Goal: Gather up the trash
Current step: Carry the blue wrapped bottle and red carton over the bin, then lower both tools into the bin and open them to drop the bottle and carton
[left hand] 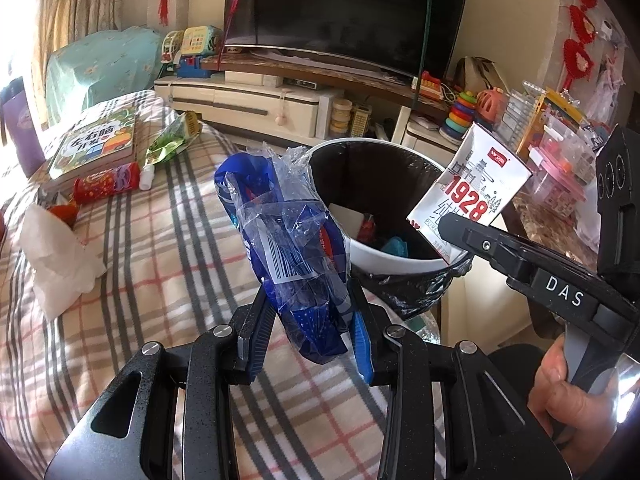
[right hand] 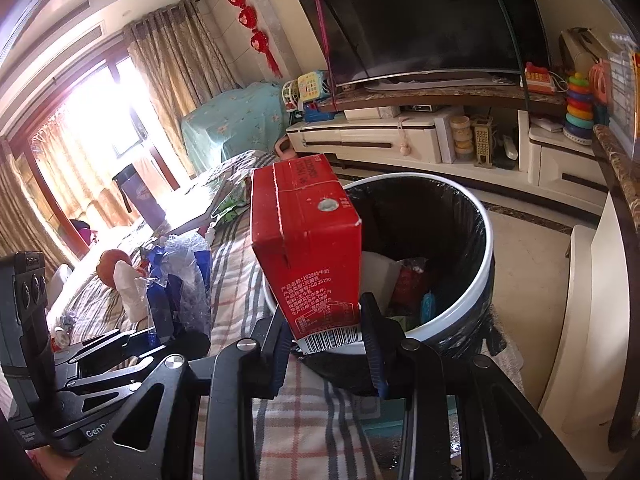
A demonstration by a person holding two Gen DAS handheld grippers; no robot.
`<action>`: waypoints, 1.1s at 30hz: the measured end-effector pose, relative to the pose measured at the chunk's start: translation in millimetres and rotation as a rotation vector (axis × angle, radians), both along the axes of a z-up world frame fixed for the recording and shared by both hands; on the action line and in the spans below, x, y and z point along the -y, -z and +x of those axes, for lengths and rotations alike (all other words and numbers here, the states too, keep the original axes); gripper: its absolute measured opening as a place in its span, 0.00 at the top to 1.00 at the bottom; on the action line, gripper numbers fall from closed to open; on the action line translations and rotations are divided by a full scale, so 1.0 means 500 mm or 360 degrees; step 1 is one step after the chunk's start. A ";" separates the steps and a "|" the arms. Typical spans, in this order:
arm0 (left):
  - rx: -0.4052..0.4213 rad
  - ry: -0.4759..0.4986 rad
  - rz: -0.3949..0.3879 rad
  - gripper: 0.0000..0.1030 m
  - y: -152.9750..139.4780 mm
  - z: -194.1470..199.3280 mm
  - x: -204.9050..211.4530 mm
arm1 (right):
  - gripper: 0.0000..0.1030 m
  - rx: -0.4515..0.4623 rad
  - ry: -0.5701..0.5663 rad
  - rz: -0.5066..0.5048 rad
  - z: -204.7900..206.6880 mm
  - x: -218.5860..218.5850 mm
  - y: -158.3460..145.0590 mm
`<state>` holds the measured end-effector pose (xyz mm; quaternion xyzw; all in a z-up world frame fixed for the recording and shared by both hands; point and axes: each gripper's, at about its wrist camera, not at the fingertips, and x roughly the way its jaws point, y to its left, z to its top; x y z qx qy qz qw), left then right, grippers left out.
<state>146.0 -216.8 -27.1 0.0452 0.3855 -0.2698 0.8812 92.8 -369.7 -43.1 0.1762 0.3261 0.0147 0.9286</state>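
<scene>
Bin: white-rimmed trash bin (right hand: 472,216), black liner, already holding scraps.
Left gripper (left hand: 308,320): clamped on a blue plastic wrapper (left hand: 288,236), just short of the bin's rim.
Right gripper (right hand: 326,332): clamped on a milk carton (right hand: 308,256), at the rim's near edge.
Left to do: tissue (left hand: 56,260), red packet (left hand: 106,182), green wrapper (left hand: 170,142) lie on the bedspread, well away from the bin.
Room: the bin's mouth is open, though both loads crowd its near side.

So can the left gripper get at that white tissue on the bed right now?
Probably not yet: the left gripper has its fingers shut on the blue plastic wrapper, so the white tissue, lying unobstructed, must wait.
</scene>
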 end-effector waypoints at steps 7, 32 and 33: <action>0.0017 0.0024 0.0002 0.67 -0.007 0.007 0.022 | 0.68 -0.0007 0.0021 -0.0012 0.011 0.018 -0.004; 0.0035 0.0092 0.0026 0.67 -0.022 0.048 0.092 | 0.68 -0.0059 0.0056 -0.0024 0.044 0.060 -0.004; 0.0035 0.0097 0.0027 0.67 -0.023 0.050 0.094 | 0.68 -0.0064 0.0056 -0.0026 0.046 0.061 -0.004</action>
